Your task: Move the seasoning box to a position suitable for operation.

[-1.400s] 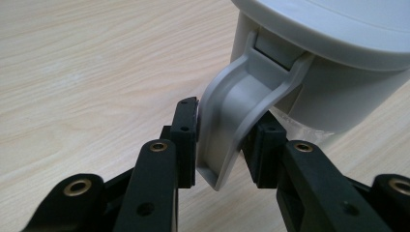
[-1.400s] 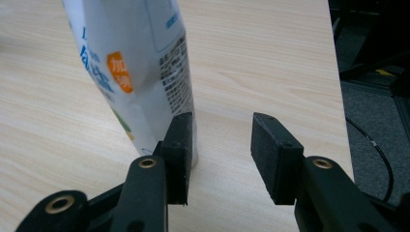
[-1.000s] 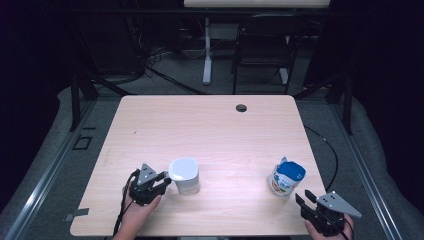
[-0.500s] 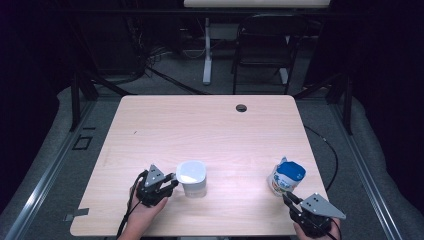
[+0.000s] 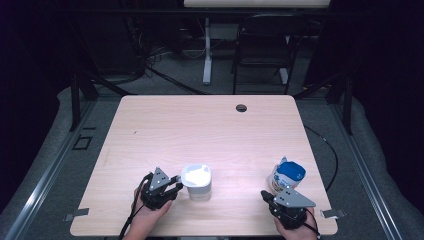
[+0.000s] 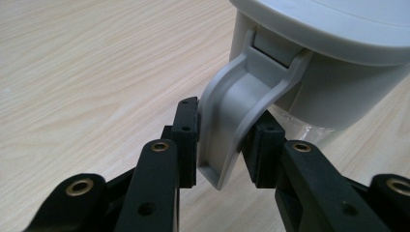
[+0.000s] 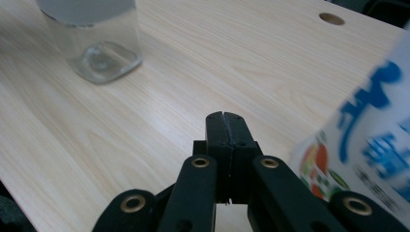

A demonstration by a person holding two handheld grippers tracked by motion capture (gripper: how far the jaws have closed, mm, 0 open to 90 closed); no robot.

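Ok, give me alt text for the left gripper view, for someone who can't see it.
The left gripper clamps the curved grey handle of a pitcher that has a grey lid and a clear base. Its two black jaws rise from the bottom edge, one pressed on each side of the handle, over a light wooden table.

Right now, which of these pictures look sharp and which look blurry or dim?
High view: room dark, only the table lit, with a pale glare patch mid-table. Left gripper view: sharp on the jug's grey handle and the fingers. Right gripper view: closed fingers crisp, the blue-and-white carton at the right edge smeared, the clear jug soft.
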